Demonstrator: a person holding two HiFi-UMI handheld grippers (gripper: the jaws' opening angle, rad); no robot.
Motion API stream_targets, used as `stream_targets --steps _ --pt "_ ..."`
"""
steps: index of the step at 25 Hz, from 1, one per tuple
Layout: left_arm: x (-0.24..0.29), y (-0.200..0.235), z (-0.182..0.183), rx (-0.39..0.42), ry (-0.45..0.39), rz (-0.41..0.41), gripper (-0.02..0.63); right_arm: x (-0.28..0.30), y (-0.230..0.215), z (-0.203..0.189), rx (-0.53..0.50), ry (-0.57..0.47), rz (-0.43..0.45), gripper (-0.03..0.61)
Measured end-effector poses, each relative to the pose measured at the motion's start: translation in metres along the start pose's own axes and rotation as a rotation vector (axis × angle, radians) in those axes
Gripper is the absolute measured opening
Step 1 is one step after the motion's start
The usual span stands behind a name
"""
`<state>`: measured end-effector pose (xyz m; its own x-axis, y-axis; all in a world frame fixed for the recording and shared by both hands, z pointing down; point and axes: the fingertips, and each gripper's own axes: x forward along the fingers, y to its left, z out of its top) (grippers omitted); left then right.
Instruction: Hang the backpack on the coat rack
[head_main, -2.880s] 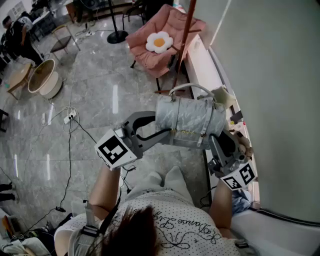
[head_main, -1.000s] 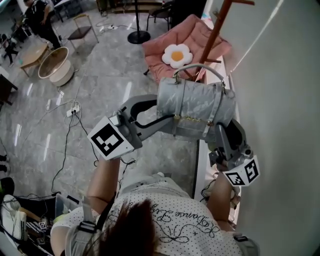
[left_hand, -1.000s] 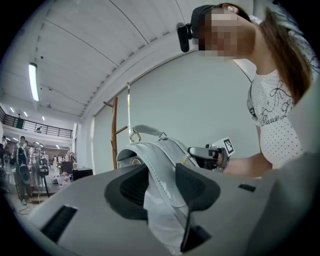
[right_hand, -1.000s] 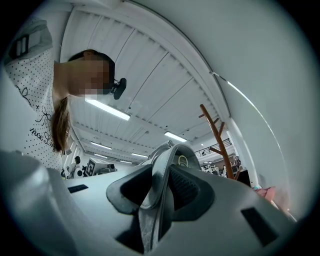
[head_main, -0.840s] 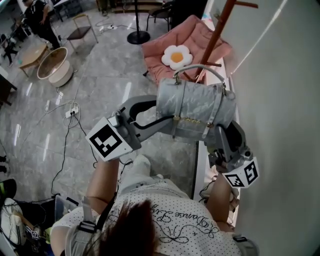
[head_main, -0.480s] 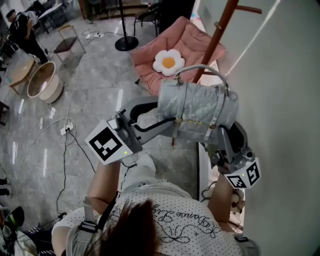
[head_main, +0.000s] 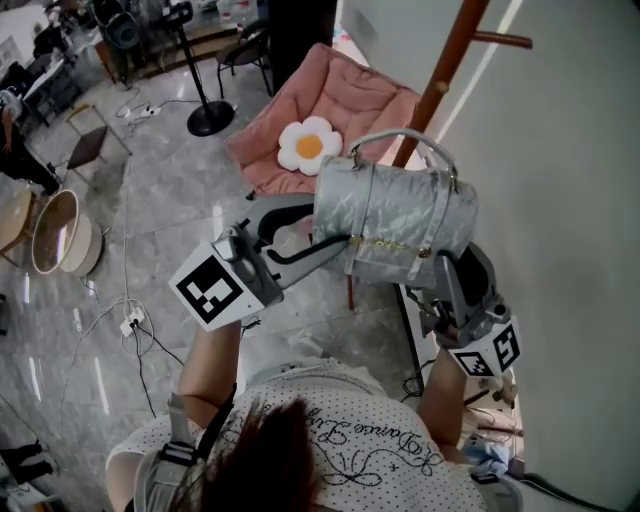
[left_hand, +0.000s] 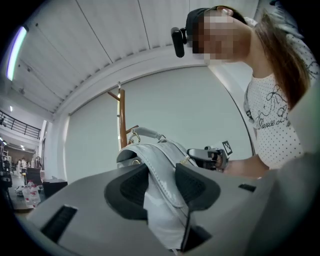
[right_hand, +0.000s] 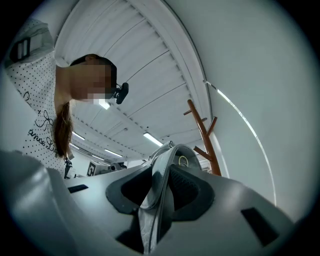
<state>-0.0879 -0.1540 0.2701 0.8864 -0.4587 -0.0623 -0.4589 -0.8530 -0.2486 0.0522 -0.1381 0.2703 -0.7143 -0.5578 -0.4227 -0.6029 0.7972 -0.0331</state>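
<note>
The silver-grey backpack (head_main: 395, 225) hangs in the air in front of me, its curved top handle (head_main: 402, 140) uppermost. My left gripper (head_main: 318, 235) is shut on a strap at the bag's left side; in the left gripper view that strap (left_hand: 157, 167) is pinched between the dark pads. My right gripper (head_main: 440, 268) is shut on another strap (right_hand: 159, 182) at the bag's lower right. The brown wooden coat rack (head_main: 440, 80) rises just behind the bag, by the wall, with a peg (head_main: 500, 41) near the top. The rack's pole (left_hand: 121, 120) and pegs (right_hand: 204, 135) also show in both gripper views.
A pink chair (head_main: 350, 100) with a flower cushion (head_main: 308, 147) stands beyond the bag. A pale wall (head_main: 570, 200) runs along the right. On the marble floor lie a black stand base (head_main: 210, 120), a round tub (head_main: 55, 235) and cables (head_main: 125, 320).
The bag, still held by both grippers, has moved toward the coat rack. The rack's pole now stands closer behind the handle, and the floor has slid leftward in the head view.
</note>
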Motion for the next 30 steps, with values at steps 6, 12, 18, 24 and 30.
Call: stream_targets --steps 6,12,18,24,30 --pt "0.029 0.042 -0.005 -0.021 -0.026 -0.068 0.170 0.023 -0.035 -0.001 -0.017 0.013 -0.065 0.120" --pt "0.049 0.051 -0.009 -0.043 -0.041 -0.109 0.172 0.022 -0.053 0.006 -0.028 0.027 -0.115 0.120" --pt "0.060 0.056 -0.010 -0.051 -0.046 -0.107 0.172 0.023 -0.066 0.008 -0.024 0.019 -0.111 0.120" --pt "0.079 0.068 -0.001 0.023 -0.058 -0.099 0.172 0.028 -0.089 0.018 -0.042 -0.023 -0.058 0.120" --pt "0.075 0.066 0.005 0.077 -0.097 -0.098 0.173 0.029 -0.085 0.020 -0.061 -0.060 -0.023 0.120"
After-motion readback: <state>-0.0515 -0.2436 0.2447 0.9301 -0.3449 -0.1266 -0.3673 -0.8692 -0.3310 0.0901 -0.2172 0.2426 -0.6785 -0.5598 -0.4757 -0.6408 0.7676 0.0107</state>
